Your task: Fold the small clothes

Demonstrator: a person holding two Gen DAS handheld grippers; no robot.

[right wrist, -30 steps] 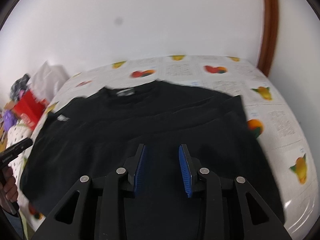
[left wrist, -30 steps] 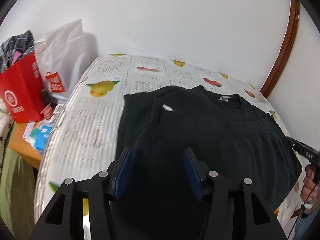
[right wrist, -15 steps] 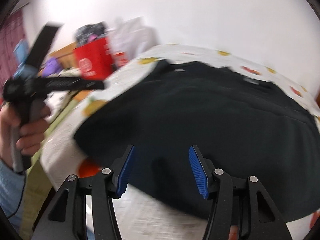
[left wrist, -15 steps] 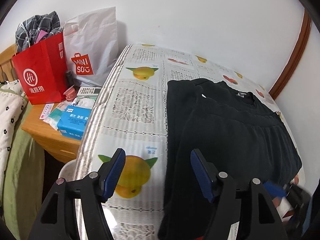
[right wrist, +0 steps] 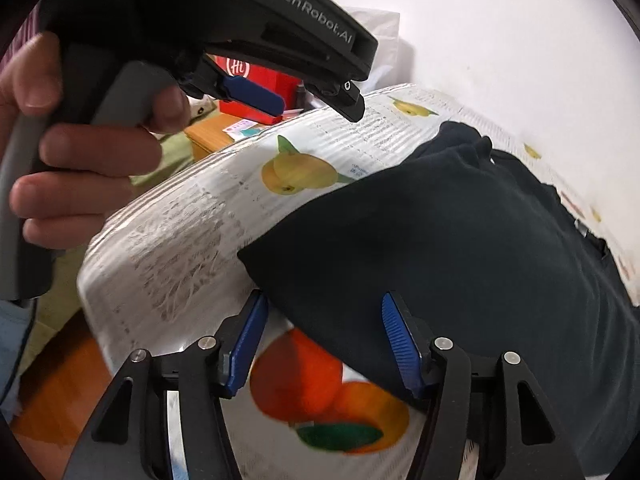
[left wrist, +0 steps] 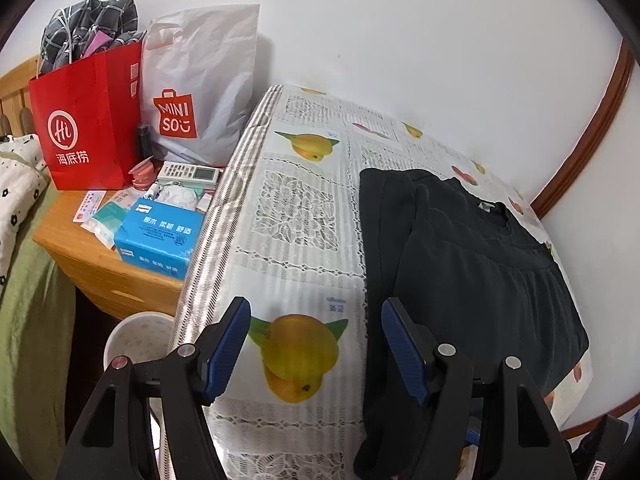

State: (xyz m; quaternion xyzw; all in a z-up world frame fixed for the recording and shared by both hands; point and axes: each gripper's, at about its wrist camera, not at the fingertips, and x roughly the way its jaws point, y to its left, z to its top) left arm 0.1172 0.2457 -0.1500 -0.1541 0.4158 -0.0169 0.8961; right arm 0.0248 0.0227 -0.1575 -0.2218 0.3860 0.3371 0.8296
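Note:
A black garment (left wrist: 472,272) lies folded on the fruit-print tablecloth (left wrist: 296,216), its neck toward the wall. My left gripper (left wrist: 316,312) is open over bare cloth just left of the garment's edge, with nothing between its blue pads. In the right wrist view, my right gripper (right wrist: 325,304) hangs over the near left corner of the garment (right wrist: 460,240). Its jaws are opening, and the corner lies between them without being pressed. The left gripper (right wrist: 316,104) shows up there at upper left, held by a hand (right wrist: 80,152).
Left of the table stands a wooden nightstand (left wrist: 80,248) with a red paper bag (left wrist: 88,120), a white shopping bag (left wrist: 200,92), a blue tissue pack (left wrist: 160,236) and a remote (left wrist: 190,172). A white bin (left wrist: 136,340) sits below. The white wall runs behind the table.
Both grippers have opened wider. The left one slid left off the garment onto bare cloth. The right one swung and rolled round to the garment's near left corner.

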